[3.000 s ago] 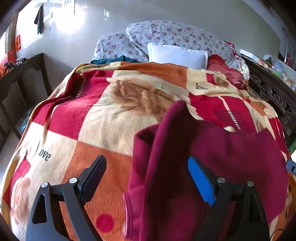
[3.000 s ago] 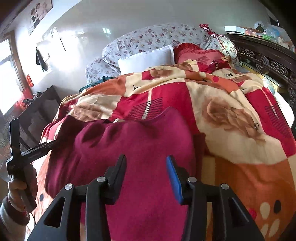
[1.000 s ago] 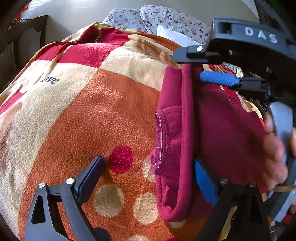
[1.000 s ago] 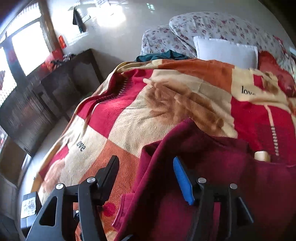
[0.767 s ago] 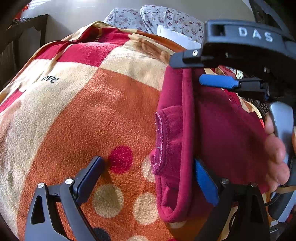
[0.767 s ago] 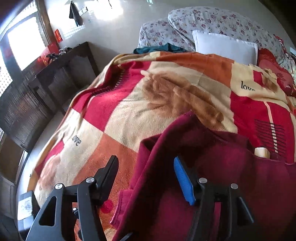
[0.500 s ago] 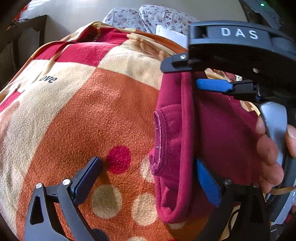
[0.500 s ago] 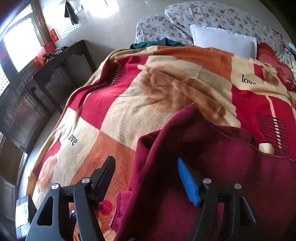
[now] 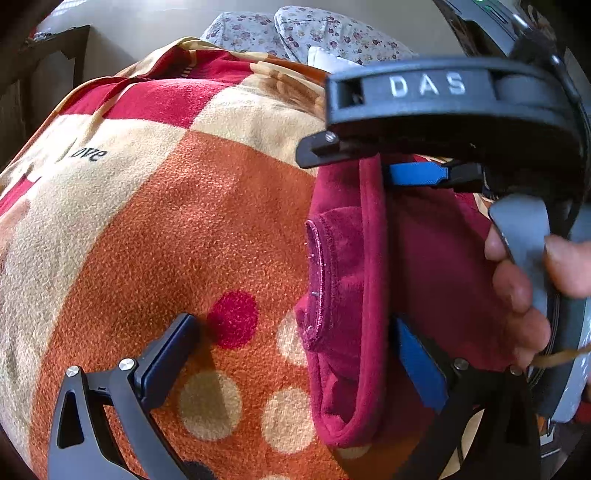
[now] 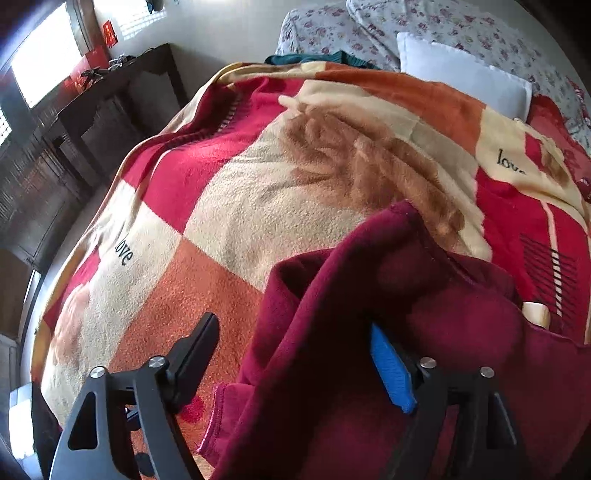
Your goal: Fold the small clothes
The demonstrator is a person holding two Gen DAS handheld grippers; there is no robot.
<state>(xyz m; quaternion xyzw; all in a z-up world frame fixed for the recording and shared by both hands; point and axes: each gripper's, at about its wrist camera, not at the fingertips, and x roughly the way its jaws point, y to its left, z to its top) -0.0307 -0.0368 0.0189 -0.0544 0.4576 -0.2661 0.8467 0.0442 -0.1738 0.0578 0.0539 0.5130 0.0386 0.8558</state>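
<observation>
A maroon fleece garment (image 9: pixel 369 295) lies partly folded on the patterned blanket (image 9: pixel 166 229), its folded left edge raised into a ridge. My left gripper (image 9: pixel 295 339) is open and straddles this edge near its lower end, with the blue pad (image 9: pixel 417 358) on the garment side. My right gripper (image 10: pixel 295 339) is open and straddles the same edge of the garment (image 10: pixel 406 350) farther up. In the left wrist view the right gripper (image 9: pixel 373 158) shows from the side, held by a hand (image 9: pixel 517 288).
The blanket (image 10: pixel 258 192) covers a bed, with a white pillow (image 10: pixel 465 85) and floral bedding (image 10: pixel 443 29) at the head. A dark wooden cabinet (image 10: pixel 92 122) stands left of the bed under a bright window.
Both grippers have stayed open around the garment's folded edge. The right gripper has moved a little closer to the left wrist camera. The garment has barely moved.
</observation>
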